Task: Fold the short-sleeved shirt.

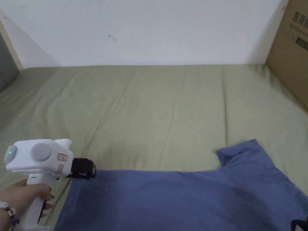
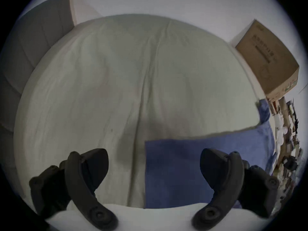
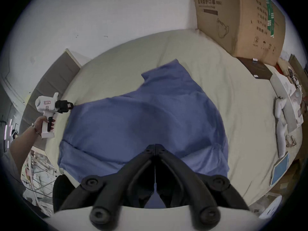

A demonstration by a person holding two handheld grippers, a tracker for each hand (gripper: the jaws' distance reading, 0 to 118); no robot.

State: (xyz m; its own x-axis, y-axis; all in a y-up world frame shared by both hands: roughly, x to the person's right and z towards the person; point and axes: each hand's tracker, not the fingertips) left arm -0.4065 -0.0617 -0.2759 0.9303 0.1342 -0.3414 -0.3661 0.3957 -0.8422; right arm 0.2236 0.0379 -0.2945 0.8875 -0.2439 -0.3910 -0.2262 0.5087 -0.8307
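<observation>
Bed (image 1: 156, 111): it is lying under a pale green sheet, running back to a white wall, and it is carrying the shirt.
Cardboard box (image 1: 293, 57): it is standing at the bed's far right edge, leaning against the wall.
Shirt (image 1: 186, 201): the blue short-sleeved shirt is lying spread on the near part of the bed, one sleeve (image 1: 240, 152) pointing toward the wall. In the right gripper view the cloth (image 3: 141, 118) is rising in a soft hump just beyond the gripper tips.
Left gripper (image 1: 85, 169): a hand (image 1: 25, 197) is holding its white body by the handle, and its dark tip is sitting at the shirt's far left corner. In its own view the left gripper (image 2: 154, 161) is showing its jaws standing wide apart, one over the bare sheet and one over the blue cloth, with the shirt's corner (image 2: 146, 142) between them (whether either jaw is touching the fabric cannot be told).
Right gripper (image 3: 155, 147): its jaws are meeting tip to tip, low over the shirt's near edge. Whether cloth is being pinched between them cannot be told.
</observation>
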